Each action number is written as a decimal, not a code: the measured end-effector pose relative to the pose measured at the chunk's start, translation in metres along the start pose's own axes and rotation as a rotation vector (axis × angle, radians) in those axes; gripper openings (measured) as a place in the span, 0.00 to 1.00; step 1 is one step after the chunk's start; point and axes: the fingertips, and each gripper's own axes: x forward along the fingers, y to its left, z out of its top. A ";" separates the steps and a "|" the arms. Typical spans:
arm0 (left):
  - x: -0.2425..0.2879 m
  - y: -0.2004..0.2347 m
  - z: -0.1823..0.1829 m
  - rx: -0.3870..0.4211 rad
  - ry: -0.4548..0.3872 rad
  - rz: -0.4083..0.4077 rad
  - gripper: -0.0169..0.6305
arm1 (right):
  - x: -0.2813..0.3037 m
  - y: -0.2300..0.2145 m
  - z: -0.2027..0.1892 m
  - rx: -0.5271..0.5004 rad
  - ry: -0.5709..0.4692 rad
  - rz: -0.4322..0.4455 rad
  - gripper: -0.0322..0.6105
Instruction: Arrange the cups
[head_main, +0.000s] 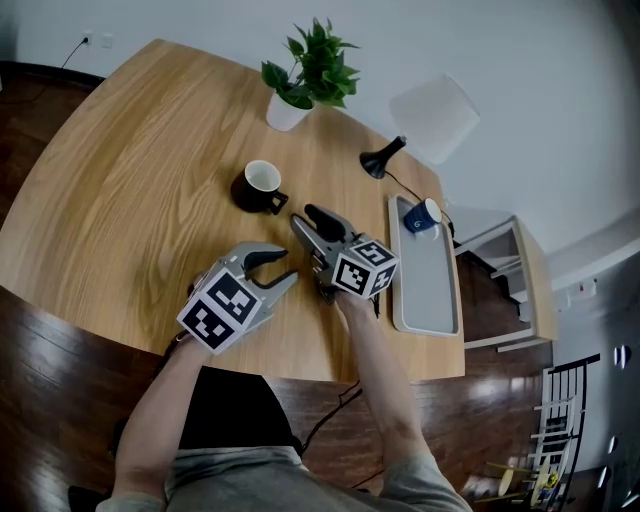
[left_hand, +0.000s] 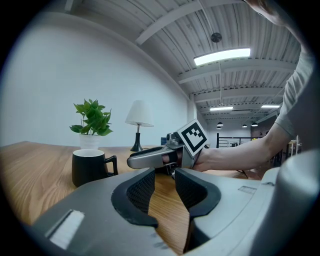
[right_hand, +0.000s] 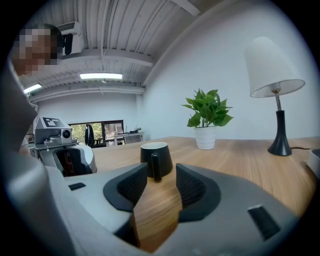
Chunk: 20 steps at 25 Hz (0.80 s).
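A black cup (head_main: 262, 185) with a white inside stands upright on the wooden table, its handle toward my grippers. In the right gripper view the black cup (right_hand: 156, 159) sits just beyond my right gripper (right_hand: 156, 185), handle in line with the gap; the jaws are open, with only bare wood between them. My right gripper (head_main: 305, 218) points at the cup from the near right. The left gripper (head_main: 283, 268) hovers open and empty nearer the table's front edge. From the left gripper (left_hand: 165, 187) I see the black cup (left_hand: 90, 167) at left. A blue cup (head_main: 422, 215) stands on a grey tray (head_main: 425, 290).
A potted plant (head_main: 310, 70) and a table lamp (head_main: 430, 120) stand at the back of the table, behind the black cup. The tray lies along the table's right edge. A small side table (head_main: 520, 280) stands to the right of the table.
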 end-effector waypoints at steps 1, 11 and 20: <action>0.001 0.000 0.000 0.001 0.000 -0.003 0.23 | 0.002 0.000 0.000 -0.001 0.002 0.003 0.33; 0.000 0.000 0.001 0.002 0.002 -0.010 0.24 | 0.022 0.009 0.002 -0.015 0.030 0.062 0.33; 0.001 0.000 0.001 0.008 0.000 -0.011 0.23 | 0.039 0.011 0.003 -0.037 0.060 0.091 0.33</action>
